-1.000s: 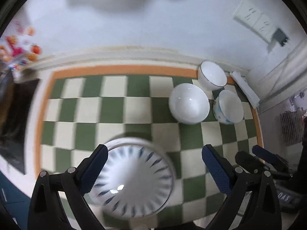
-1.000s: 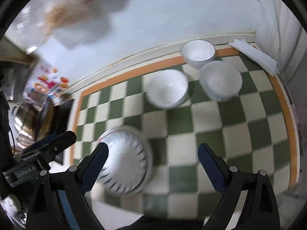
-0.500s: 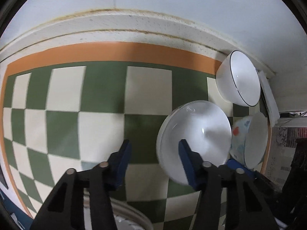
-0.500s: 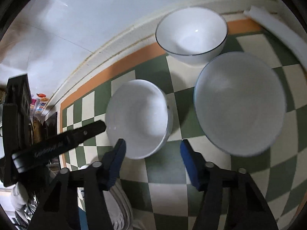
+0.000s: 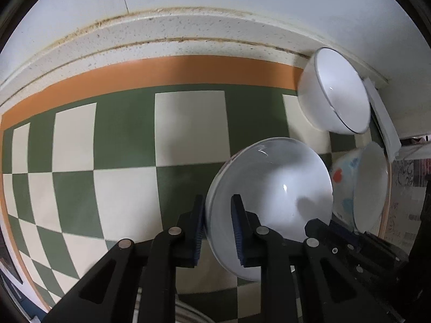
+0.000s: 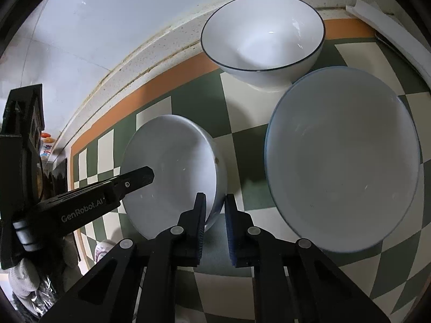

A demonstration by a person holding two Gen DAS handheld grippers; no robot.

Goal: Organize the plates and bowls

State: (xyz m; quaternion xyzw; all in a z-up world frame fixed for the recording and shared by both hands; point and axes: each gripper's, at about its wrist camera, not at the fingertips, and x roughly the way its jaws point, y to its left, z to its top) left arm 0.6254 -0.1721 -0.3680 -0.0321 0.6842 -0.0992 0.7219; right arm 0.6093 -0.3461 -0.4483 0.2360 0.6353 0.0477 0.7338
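White bowl (image 5: 269, 196) on checkered bench (image 5: 121, 188). Left tongs (image 5: 216, 231) and right tongs (image 6: 215, 223) closing over opposite rim edges, apparently pinching. Glazed ceramic: stiff, slippery, breakable; grip rim wall squarely.

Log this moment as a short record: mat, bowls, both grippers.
surface: checkered mat with an orange border
gripped bowl: plain white bowl
left gripper: jaws closing, bowl's rim between them
right gripper: jaws closing, rim of the same bowl between them, on its other side
other bowls: dark-rimmed bowl at the mat's back edge; patterned bowl beside it; neither gripped
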